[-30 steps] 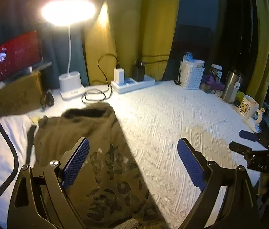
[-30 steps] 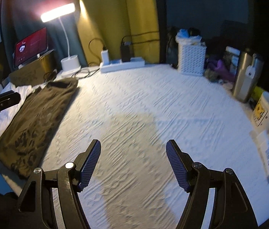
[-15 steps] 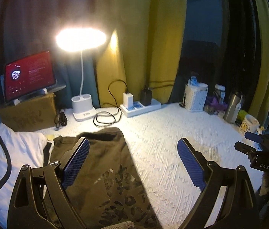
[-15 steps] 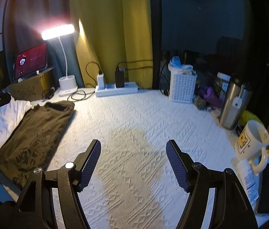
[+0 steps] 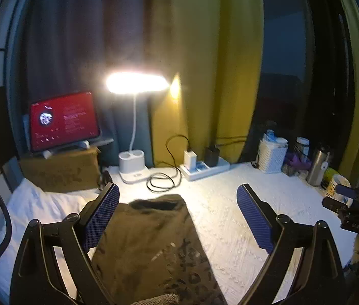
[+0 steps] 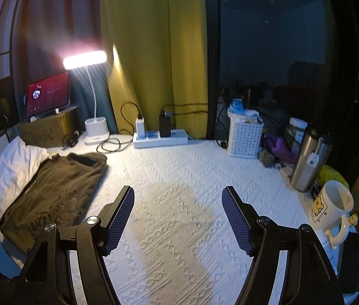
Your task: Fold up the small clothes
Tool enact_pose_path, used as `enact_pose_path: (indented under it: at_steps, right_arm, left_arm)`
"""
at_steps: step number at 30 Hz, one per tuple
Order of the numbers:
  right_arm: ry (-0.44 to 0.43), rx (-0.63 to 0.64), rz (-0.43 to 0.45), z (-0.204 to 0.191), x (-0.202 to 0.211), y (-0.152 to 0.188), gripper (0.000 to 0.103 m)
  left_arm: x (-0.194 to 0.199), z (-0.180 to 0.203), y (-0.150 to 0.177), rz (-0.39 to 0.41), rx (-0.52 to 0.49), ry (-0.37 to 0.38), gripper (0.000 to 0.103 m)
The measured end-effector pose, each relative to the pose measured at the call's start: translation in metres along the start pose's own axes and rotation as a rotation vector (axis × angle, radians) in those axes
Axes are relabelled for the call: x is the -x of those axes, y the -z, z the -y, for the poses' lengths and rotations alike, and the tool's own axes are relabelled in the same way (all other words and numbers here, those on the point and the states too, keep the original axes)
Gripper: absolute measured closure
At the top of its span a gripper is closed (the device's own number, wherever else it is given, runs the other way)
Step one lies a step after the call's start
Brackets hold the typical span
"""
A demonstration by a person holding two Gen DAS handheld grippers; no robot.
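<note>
An olive-brown garment with a dark print lies folded into a long strip on the white textured cover. It also shows at the left in the right wrist view, partly over a white cloth. My left gripper is open and empty, held above the garment. My right gripper is open and empty above bare cover, to the right of the garment. The right gripper's tips show at the right edge of the left wrist view.
At the back stand a lit desk lamp, a red-screened tablet on a cardboard box, a power strip with cables, and a white basket. A steel tumbler and a mug stand at the right edge.
Both grippers have risen and pulled back from the surface, so the views show more of the curtains and lamp. The garment has not moved. Both stay open.
</note>
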State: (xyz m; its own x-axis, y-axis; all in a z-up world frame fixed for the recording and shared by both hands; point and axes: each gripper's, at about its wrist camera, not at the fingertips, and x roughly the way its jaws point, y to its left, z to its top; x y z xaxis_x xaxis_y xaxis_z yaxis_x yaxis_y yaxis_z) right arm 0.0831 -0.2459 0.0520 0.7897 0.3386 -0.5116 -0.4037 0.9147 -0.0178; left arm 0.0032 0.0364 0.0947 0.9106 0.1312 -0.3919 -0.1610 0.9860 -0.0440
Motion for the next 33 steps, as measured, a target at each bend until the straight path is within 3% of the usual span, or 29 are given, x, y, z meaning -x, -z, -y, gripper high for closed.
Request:
enact_pose_path:
  at_steps: [11,23,33]
  right_arm:
    - [0.009,0.053,0.080,-0.024,0.034,-0.031,0.018]
    - [-0.009,0.057,0.221,-0.049,0.087,-0.063,0.015]
    - [0.014,0.067,0.314,-0.058,0.126,-0.081,0.010]
  left_arm:
    - [0.024,-0.020,-0.013,0.070,0.046,-0.018,0.009]
    - [0.055,-0.029,-0.025,0.181,0.025,-0.056,0.003]
    - [0.078,-0.030,-0.036,0.217,0.011,-0.067,0.002]
